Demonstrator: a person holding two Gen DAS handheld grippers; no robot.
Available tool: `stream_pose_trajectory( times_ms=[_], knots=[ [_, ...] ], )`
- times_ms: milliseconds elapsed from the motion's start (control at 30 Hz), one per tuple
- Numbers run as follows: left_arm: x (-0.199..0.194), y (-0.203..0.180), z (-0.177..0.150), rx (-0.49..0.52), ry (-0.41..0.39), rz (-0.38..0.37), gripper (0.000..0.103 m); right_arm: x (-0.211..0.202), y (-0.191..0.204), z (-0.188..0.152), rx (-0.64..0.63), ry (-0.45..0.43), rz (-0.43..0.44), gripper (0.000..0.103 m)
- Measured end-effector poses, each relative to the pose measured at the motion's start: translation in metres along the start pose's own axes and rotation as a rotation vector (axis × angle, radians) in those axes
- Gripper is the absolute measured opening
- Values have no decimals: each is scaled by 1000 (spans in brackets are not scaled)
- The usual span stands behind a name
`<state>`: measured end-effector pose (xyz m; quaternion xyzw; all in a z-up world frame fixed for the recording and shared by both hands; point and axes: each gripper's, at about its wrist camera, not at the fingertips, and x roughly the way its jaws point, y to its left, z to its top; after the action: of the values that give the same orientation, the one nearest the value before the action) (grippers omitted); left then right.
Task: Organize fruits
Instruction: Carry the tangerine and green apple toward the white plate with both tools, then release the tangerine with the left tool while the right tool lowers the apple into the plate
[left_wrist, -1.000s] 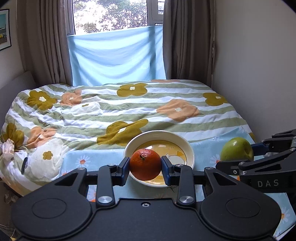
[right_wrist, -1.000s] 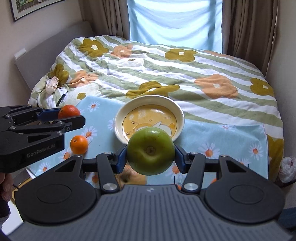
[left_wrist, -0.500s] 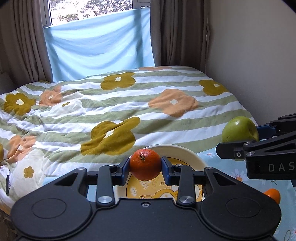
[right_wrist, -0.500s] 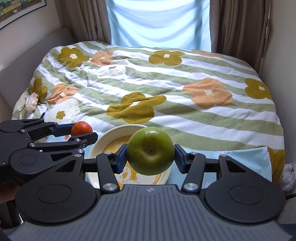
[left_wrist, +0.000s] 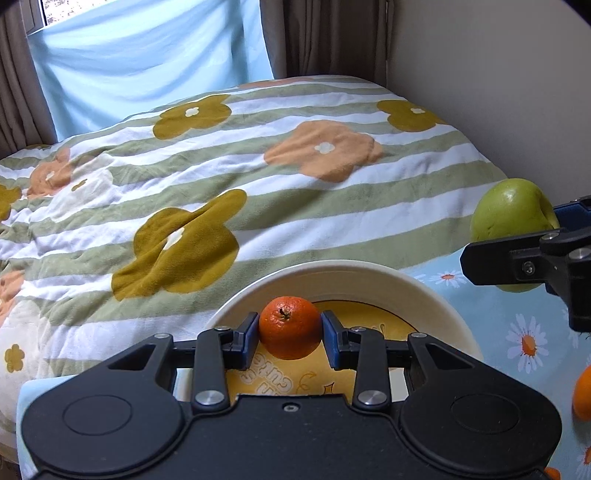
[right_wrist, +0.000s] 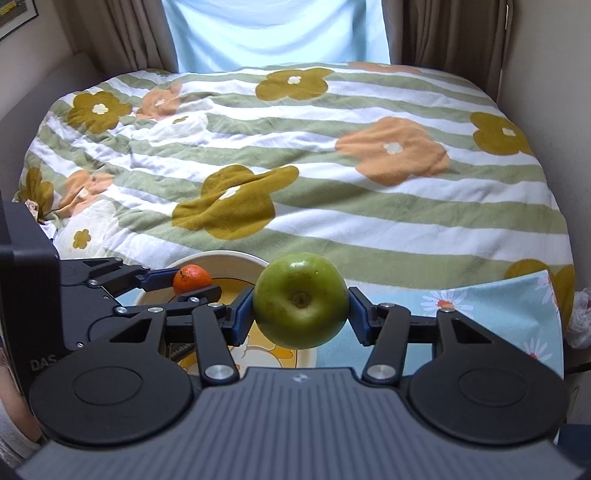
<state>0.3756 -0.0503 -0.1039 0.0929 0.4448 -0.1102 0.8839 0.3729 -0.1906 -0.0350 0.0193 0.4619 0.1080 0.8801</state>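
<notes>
My left gripper (left_wrist: 290, 334) is shut on a small orange tangerine (left_wrist: 290, 328) and holds it over the cream bowl (left_wrist: 354, 271) with a yellow cartoon bottom. My right gripper (right_wrist: 300, 312) is shut on a green apple (right_wrist: 300, 306) and holds it above the bowl's right side (right_wrist: 218, 256). In the right wrist view the left gripper (right_wrist: 192, 282) and its tangerine (right_wrist: 192, 277) are at the left over the bowl. In the left wrist view the apple (left_wrist: 511, 214) and the right gripper's fingers (left_wrist: 517, 264) are at the right edge.
The bowl stands on a light blue daisy-print cloth (left_wrist: 517, 332) at the near end of a bed with a striped flower quilt (left_wrist: 258, 158). Another orange fruit (left_wrist: 583, 393) lies on the cloth at the right. Walls close in on the right, curtains at the back.
Both grippers have moved forward and lower toward the bowl with their fruits held. The bowl now looks larger and sits right under the tangerine.
</notes>
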Motion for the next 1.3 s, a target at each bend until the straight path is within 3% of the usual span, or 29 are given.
stream_pose_trajectory(
  times_ms=[233,267,300,333,367,767,1067,1300],
  knots=[
    [16,-1,0,19,15,-3,42,9,-2,-1,21,18,-8,68],
    [15,-1,-1,24,6,-6,47,9,-1,-1,24,21,-9,68],
    [12,-1,-1,27,-7,-12,73,8,-1,-1,27,22,-10,68],
    [8,-1,-1,27,-27,-15,93,8,-1,0,29,22,-10,68],
    [3,-1,-1,28,-52,-11,97,7,-1,0,30,20,-12,68],
    [-43,17,-11,23,-106,64,98,9,12,4,-8,28,15,68],
    [-65,42,-33,-30,-88,118,98,41,31,-1,-43,79,59,68],
    [-70,49,-43,-49,-74,141,98,67,48,-14,-138,99,55,68]
  ],
)
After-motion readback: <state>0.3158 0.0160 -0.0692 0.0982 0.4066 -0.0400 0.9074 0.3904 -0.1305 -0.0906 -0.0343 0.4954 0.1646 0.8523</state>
